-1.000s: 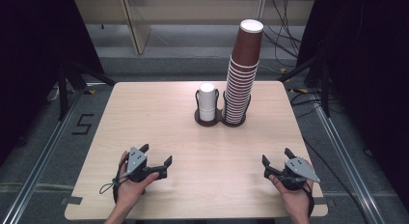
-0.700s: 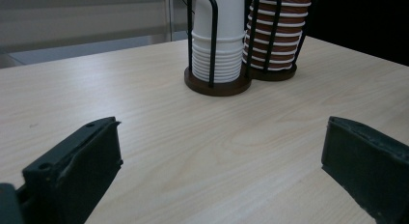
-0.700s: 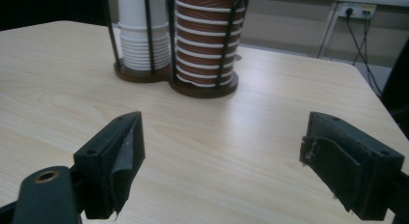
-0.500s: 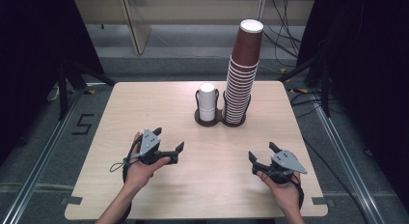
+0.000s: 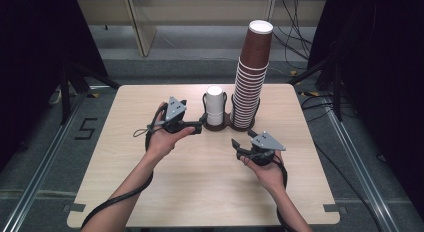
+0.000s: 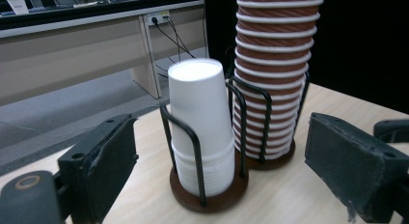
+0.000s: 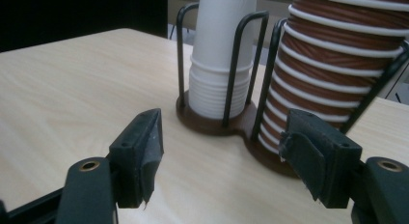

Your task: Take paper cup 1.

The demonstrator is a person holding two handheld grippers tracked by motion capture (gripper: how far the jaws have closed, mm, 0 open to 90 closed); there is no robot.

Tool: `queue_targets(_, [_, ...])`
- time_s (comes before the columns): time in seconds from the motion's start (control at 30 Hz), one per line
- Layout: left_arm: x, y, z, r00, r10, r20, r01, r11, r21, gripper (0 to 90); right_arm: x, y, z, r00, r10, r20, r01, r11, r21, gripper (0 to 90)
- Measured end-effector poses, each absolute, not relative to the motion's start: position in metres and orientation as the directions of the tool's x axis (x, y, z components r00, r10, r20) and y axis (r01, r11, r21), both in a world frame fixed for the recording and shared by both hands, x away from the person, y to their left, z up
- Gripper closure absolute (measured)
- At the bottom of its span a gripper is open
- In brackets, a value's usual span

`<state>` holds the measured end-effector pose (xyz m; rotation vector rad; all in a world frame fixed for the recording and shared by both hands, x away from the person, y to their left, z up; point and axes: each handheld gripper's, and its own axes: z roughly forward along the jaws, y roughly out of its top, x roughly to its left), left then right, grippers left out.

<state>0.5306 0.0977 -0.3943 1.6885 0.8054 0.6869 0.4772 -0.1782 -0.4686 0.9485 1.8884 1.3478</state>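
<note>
You held your right tongs (image 5: 244, 138) nearest to you, above the bare wood of the desk (image 5: 150, 192), in front of the cup holder (image 5: 220, 126) and a little to its right. Their jaws stood wide apart with nothing between them. In the right gripper view, the holder's dark round base (image 7: 212, 125) lay just beyond the jaws.

Your left tongs (image 5: 196, 123) were farther from you, just beside the holder on its left, and they pointed at it. Their jaws were also wide open and empty. In the left gripper view, the white cups (image 6: 200, 132) stood between the two jaws but farther away, not touched by them.

The holder stood on the far half of the desk, near its middle. The short stack of white cups (image 5: 214, 105) sat upside down in its left ring, inside the black wire loops (image 6: 193, 142). The tall stack of brown cups (image 5: 250, 82) sat in the right ring, touching nothing but the holder, and leaned slightly to the right.

Behind the desk was grey floor (image 5: 200, 42) with cables (image 5: 295, 37).
</note>
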Motion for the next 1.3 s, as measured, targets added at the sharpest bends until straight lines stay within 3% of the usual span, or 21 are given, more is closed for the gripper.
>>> queue_targets(0.03, [0.535, 0.095, -0.392, 0.602, 0.797, 0.050, 0.167, -0.188, 0.968, 11.1, 0.479, -0.175, -0.468, -0.540, 0.840, -0.041, 0.227, 0.193, 0.955, 31.5])
queue_targets(0.3, [0.565, 0.078, -0.387, 0.600, 0.796, 0.081, 0.184, -0.235, 0.954, 14.1, 0.516, -0.150, -0.472, -0.570, 0.821, -0.031, 0.253, 0.210, 0.944, 33.0])
queue_targets(0.5, [0.580, 0.073, -0.389, 0.592, 0.802, 0.071, 0.199, -0.231, 0.952, 14.1, 0.540, -0.130, -0.479, -0.535, 0.843, 0.045, 0.280, 0.127, 0.952, 32.9])
queue_targets(1.3, [0.614, 0.047, -0.402, 0.587, 0.806, 0.080, 0.254, -0.277, 0.926, 15.0, 0.580, -0.107, -0.493, -0.487, 0.868, 0.100, 0.350, 0.089, 0.932, 30.5])
